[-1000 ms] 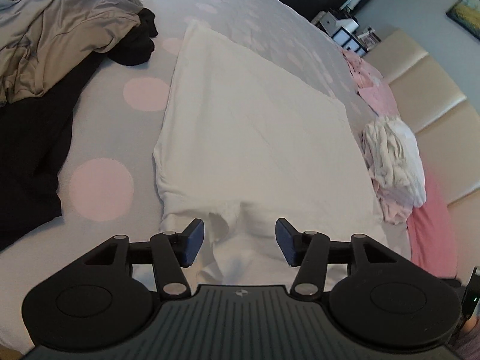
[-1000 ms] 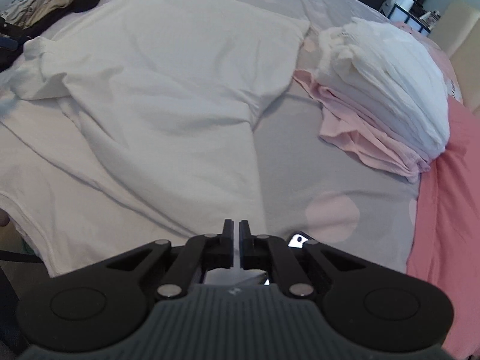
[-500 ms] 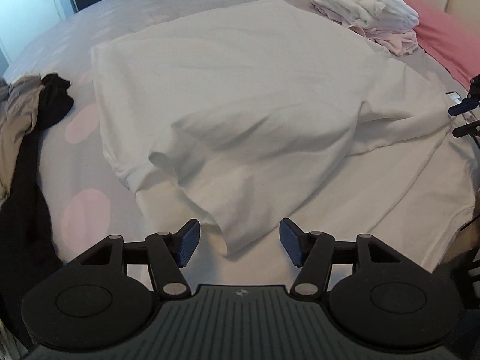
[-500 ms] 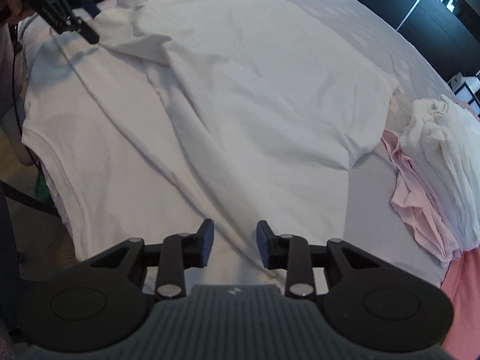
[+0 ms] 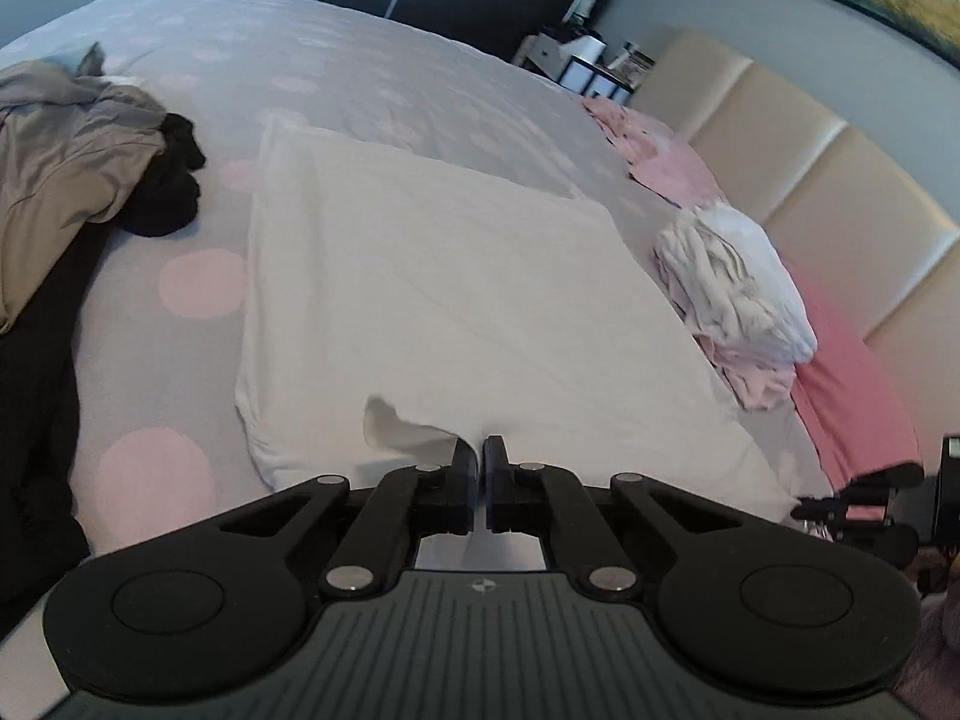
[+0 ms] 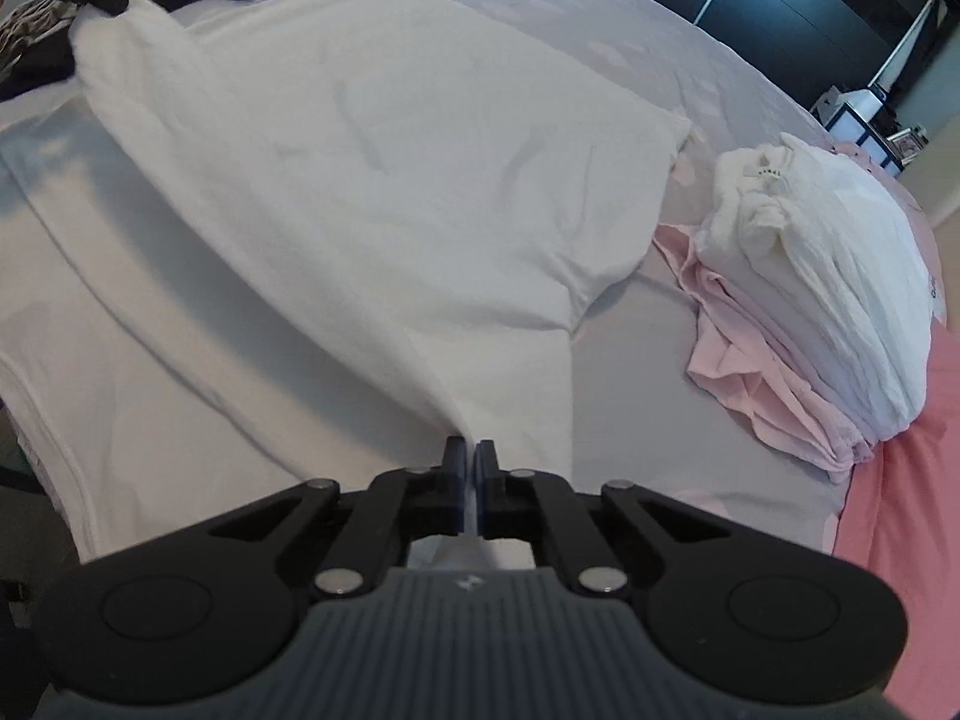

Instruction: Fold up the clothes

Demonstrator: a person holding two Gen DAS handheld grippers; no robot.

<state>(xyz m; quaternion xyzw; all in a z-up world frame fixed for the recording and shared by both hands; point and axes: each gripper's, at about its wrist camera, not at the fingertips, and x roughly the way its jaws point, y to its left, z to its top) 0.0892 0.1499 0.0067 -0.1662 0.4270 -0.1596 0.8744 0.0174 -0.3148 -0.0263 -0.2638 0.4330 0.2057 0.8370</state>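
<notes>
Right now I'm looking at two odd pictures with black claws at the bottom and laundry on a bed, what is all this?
Those claws are hand-held grippers, one in each of a person's hands, each carrying a wide-angle camera that looks along its fingers. One picture is from the left gripper, the other from the right gripper. Both have just closed and now pinch the white T-shirt spread on the dotted grey bed cover, ready to fold it. Beside it sits a stack of folded white and pink clothes. On the other side lies a heap of grey and black clothes.
</notes>
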